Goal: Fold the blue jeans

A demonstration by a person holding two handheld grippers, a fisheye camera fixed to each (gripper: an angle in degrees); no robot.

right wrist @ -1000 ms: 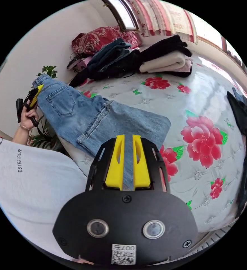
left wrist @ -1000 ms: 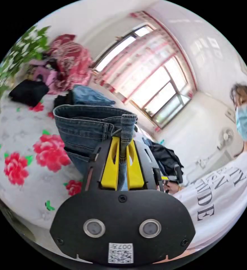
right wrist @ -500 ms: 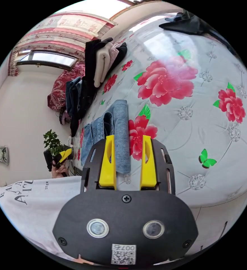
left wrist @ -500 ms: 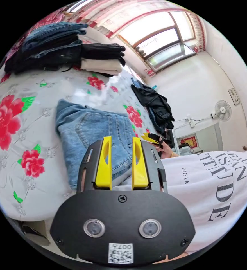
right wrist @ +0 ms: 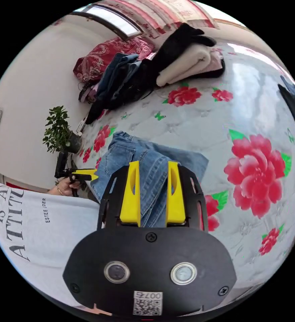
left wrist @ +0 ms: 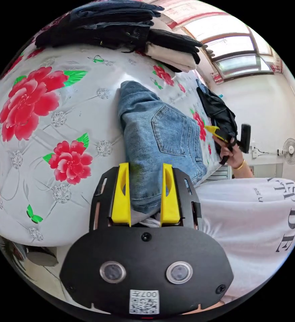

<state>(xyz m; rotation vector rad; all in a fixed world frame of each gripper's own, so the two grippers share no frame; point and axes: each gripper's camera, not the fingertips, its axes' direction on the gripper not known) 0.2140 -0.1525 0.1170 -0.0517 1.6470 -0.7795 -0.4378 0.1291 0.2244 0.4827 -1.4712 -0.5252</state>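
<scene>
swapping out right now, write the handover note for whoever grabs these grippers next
Left gripper: open, holding nothing, just above the near end of the jeans.
Right gripper: open, holding nothing, over the jeans' other side.
Jeans: lying folded in a compact stack on the floral bed near its front edge, back pocket facing up.
Other folded clothes are piled at the far side of the bed; a dark garment lies loose to one side.
Done: the jeans look folded and released.
Left: maybe square up the edges or move them to the pile; judge this yourself.
</scene>
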